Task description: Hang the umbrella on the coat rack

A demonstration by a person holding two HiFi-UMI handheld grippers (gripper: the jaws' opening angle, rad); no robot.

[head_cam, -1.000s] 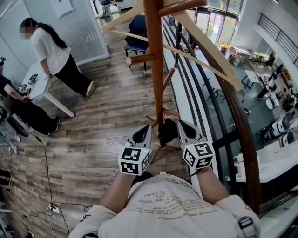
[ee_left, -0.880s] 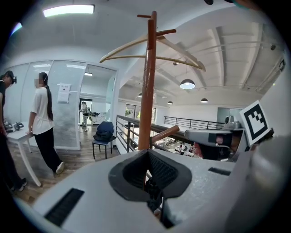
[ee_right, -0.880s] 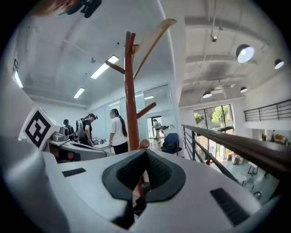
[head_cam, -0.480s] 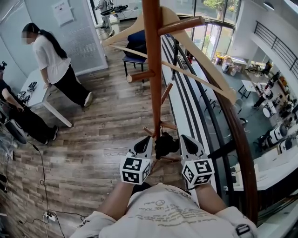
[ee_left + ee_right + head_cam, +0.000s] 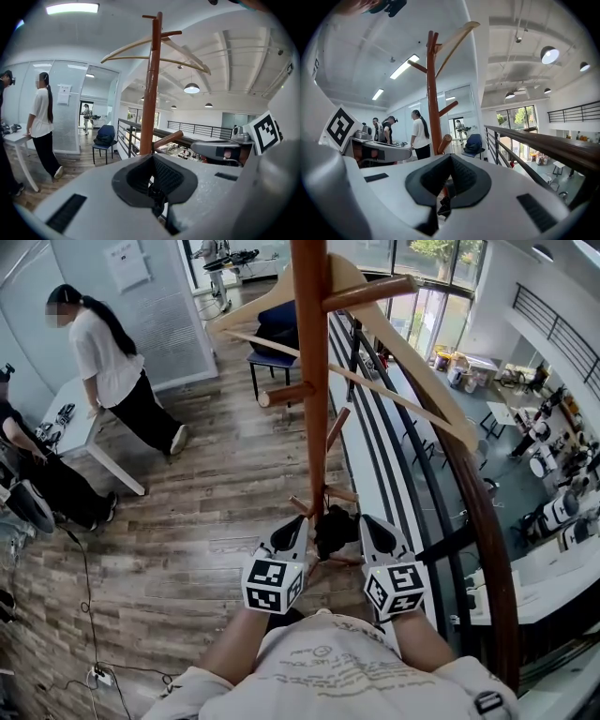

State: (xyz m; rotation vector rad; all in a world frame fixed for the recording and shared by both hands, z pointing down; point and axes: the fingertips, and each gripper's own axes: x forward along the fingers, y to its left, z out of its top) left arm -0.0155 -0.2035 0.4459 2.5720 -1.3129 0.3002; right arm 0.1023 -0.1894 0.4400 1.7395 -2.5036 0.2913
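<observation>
Seemingly left gripper point(image 5: 292, 530) and right gripper point(image 5: 372, 527) pinch the black folded umbrella point(image 5: 336, 529) at twelve o'clock; likely light, floppy; grip its stiff core.

Glossy wooden coat rack point(image 5: 310, 381) (matt plank floor point(image 5: 187, 521))
</observation>
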